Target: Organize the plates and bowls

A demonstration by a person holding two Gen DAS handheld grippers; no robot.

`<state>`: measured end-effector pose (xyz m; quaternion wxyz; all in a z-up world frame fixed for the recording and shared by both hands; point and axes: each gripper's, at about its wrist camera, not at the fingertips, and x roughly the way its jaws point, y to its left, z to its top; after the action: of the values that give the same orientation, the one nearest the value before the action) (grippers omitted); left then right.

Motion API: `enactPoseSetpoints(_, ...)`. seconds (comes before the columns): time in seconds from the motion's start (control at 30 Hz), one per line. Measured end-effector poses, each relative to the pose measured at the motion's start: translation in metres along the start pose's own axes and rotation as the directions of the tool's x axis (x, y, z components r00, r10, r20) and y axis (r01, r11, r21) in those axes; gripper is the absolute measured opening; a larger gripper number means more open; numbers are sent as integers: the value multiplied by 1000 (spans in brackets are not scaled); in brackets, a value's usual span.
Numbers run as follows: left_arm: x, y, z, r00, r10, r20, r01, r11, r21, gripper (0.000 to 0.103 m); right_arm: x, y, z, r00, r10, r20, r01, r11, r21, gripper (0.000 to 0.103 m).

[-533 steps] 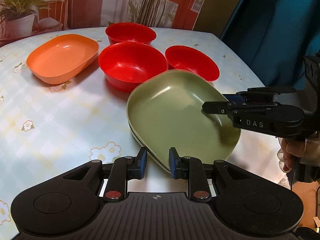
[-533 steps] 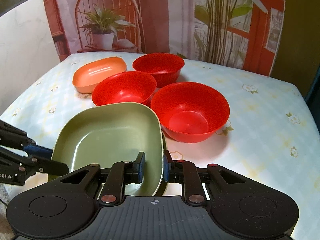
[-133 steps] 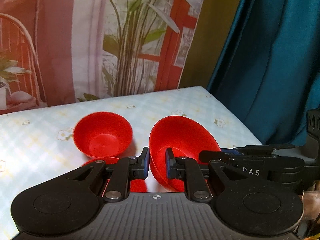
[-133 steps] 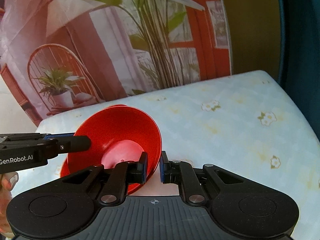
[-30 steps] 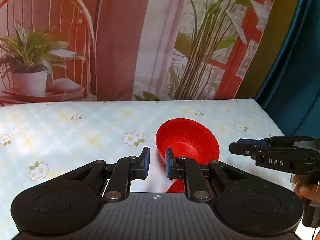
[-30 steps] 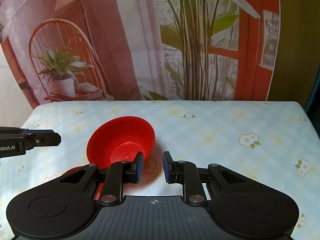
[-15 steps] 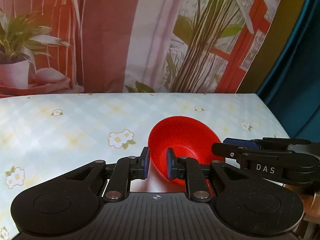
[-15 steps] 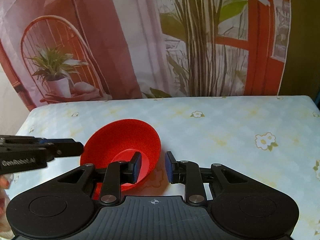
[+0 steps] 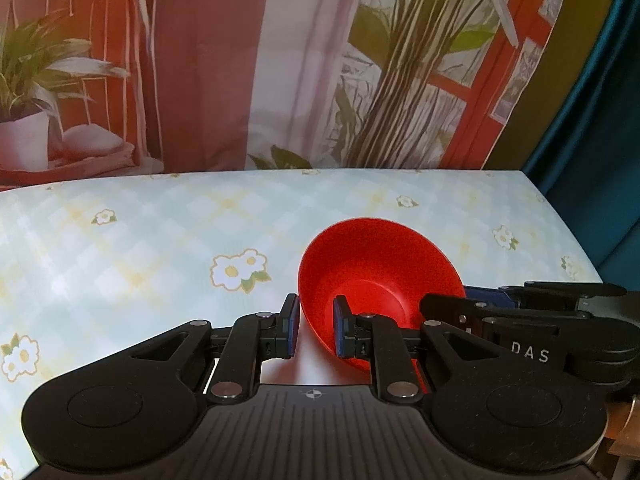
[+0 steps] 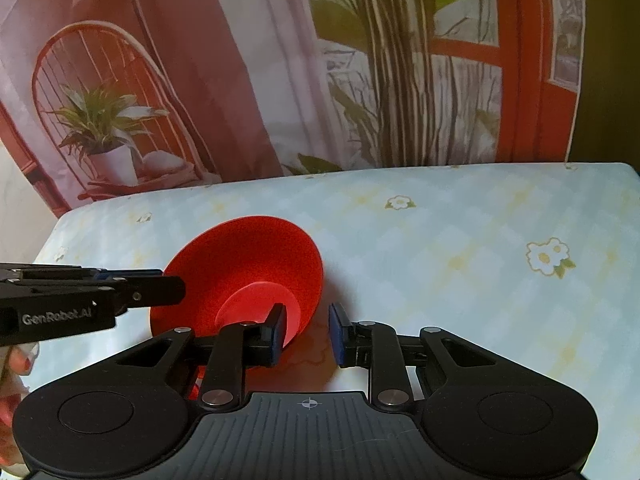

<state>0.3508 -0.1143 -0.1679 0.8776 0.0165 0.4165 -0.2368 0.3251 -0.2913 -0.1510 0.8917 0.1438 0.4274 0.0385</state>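
Left wrist view: above the flowered table (image 9: 120, 240) the red bowl (image 9: 380, 264) hangs tilted, one rim clamped by the left gripper (image 9: 316, 326), the opposite rim between the right gripper (image 10: 308, 324) jaws, closing without pressing yet, so stacking looks unfinished.

Your left gripper (image 9: 316, 330) points steeply down at the red bowl (image 9: 380, 264) and is clamped on the near left part of its wall, one pad outside and one inside. Your left hand (image 10: 14, 364) is wrapped around that gripper's handle, with only the fingers showing. Your right gripper (image 10: 306, 330) tilts down just as steeply at the bowl's opposite side. Its jaws are closing with the bowl's edge between them, the left pad against the bowl, the right pad clear of it.
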Motion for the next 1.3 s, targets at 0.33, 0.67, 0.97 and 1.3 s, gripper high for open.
enactPoseSetpoints(0.33,-14,-2,7,998,-12,54,12,1000,10,18,-9,2,7,1000,10,28,-10,1000,11,13)
enactPoseSetpoints(0.67,-40,-10,14,993,-13,118,9,999,32,18,-35,10,21,995,9,100,-8,1000,-9,13)
enactPoseSetpoints(0.97,-72,-16,10,987,-19,159,11,999,53,18,-61,22,23,992,12,128,-8,1000,-28,13)
enactPoseSetpoints(1.3,-103,-22,-6,983,-28,182,17,998,62,18,-89,33,10,990,13,137,-7,999,-43,13)
